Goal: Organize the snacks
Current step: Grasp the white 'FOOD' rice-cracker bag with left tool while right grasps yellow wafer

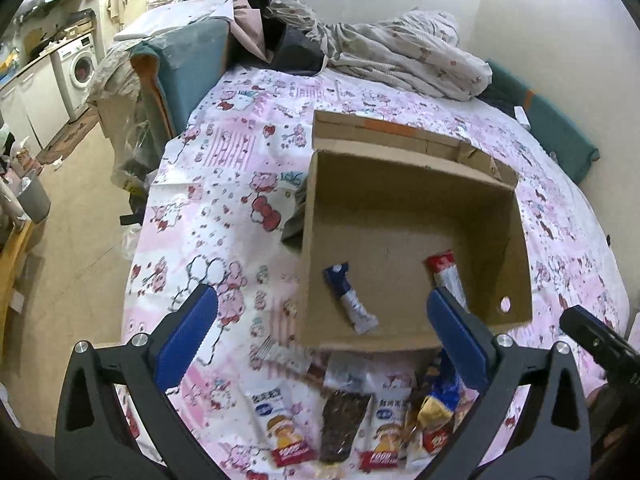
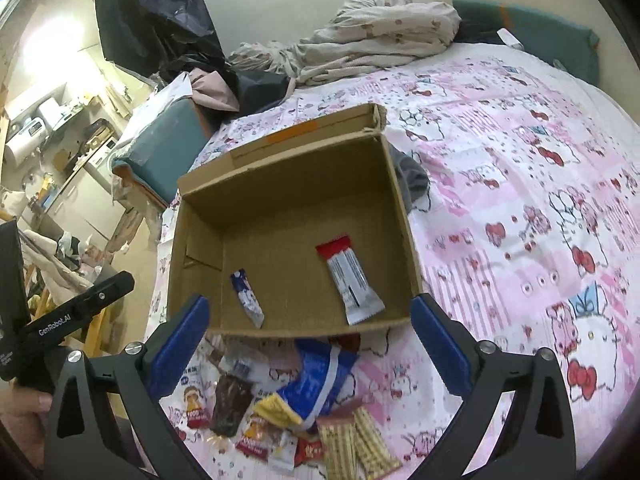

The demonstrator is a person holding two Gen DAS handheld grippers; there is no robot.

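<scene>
A bed [image 1: 248,184] covered by a pink-and-white cartoon-print sheet fills most of both views. At its far end lies a rumpled heap of pale printed bedding [image 1: 404,56], with a teal cushion [image 2: 532,28] against the wall beside it.

In the middle of the sheet stands an open cardboard box [image 1: 516,240], its flap [image 1: 384,132] folded back on the far side. A grey cloth [image 2: 412,180] pokes out from beside one wall of the box.

Two snacks lie on the floor of the box, well apart from each other: a blue-and-white packet [image 1: 350,296] toward one side and a longer red-and-white packet [image 2: 350,280] toward the other.

On the sheet just in front of the box's near wall sits a loose pile of snacks [image 2: 280,400] still outside it. It includes a large blue bag [image 2: 316,380], two clear packs of wafer sticks [image 2: 356,440], a dark packet [image 1: 344,420], and two small white packets with a cartoon child [image 1: 280,420].

The left claw [image 1: 320,336] hangs above the near edge of the box with its blue pads spread wide and nothing between them. The right claw [image 2: 310,340] hovers likewise over the box's front wall, jaws wide apart and empty. The left claw's black body [image 2: 76,312] shows at the edge of the right wrist view.
</scene>
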